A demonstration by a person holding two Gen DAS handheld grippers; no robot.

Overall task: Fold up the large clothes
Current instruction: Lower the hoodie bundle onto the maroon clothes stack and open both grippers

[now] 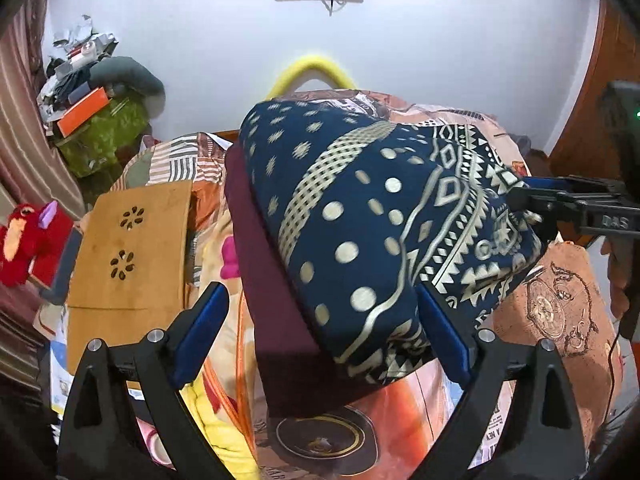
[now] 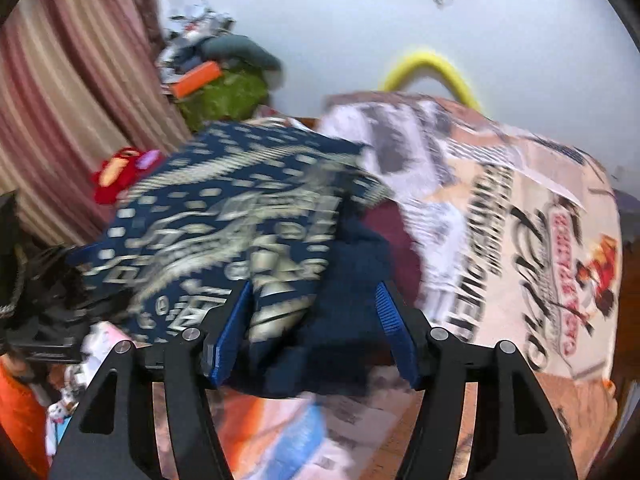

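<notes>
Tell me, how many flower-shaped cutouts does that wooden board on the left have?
2. On the wooden board, one flower cutout sits nearer the far edge and the other flower cutout just below it. More could be hidden.

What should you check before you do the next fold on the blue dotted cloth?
1. Left gripper open: ok, jaws wide, one pad beside the blue patterned cloth.
2. Right gripper let go of the cloth: cannot tell, cloth sits between its jaws and the view is blurred.
3. Cloth bunched, not flat: not ok.
4. Maroon layer sticks out underneath: not ok.
5. Wooden lap table clear of the cloth: ok.
</notes>
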